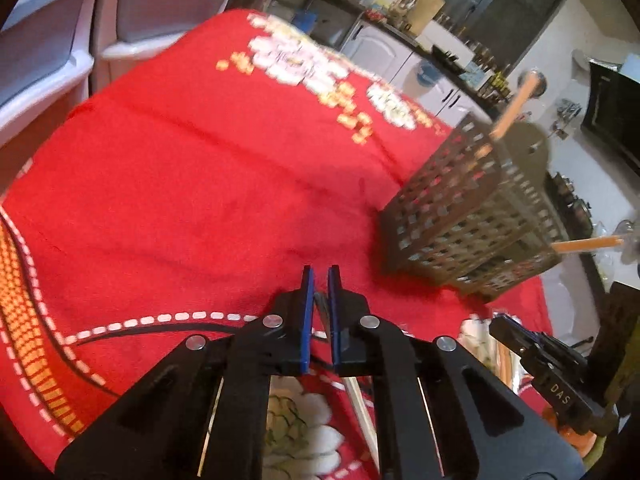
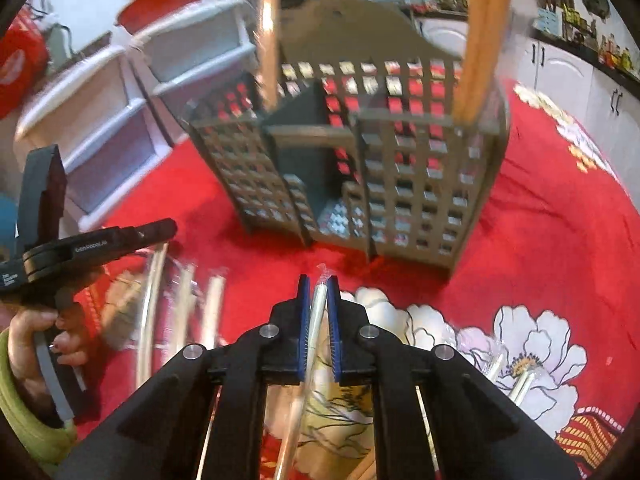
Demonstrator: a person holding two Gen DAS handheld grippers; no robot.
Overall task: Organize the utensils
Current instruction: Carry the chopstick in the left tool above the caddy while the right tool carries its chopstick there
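My right gripper is clenched on a pale wrapped stick, its tip poking out just past the blue pads. My left gripper is pinched nearly shut on something thin; a pale sliver runs down under the jaws, but I cannot tell for sure what it is. Both point down at an angle toward the table.

The red cloth covers the whole table, with white flowers printed near me. White drawers stand beyond the table's far edge.

The grey caddy stands upright on the cloth, ahead of my right gripper and to the right of my left one. Its walls are a grid of square holes and it has several compartments; the middle front one looks open at the top. Two orange handles rise from it, one at the left and one at the right.

Loose wrapped sticks lie on the cloth below my left gripper, blurred. More lie on the flower at the right. My left hand, in a green sleeve, grips the left handle.
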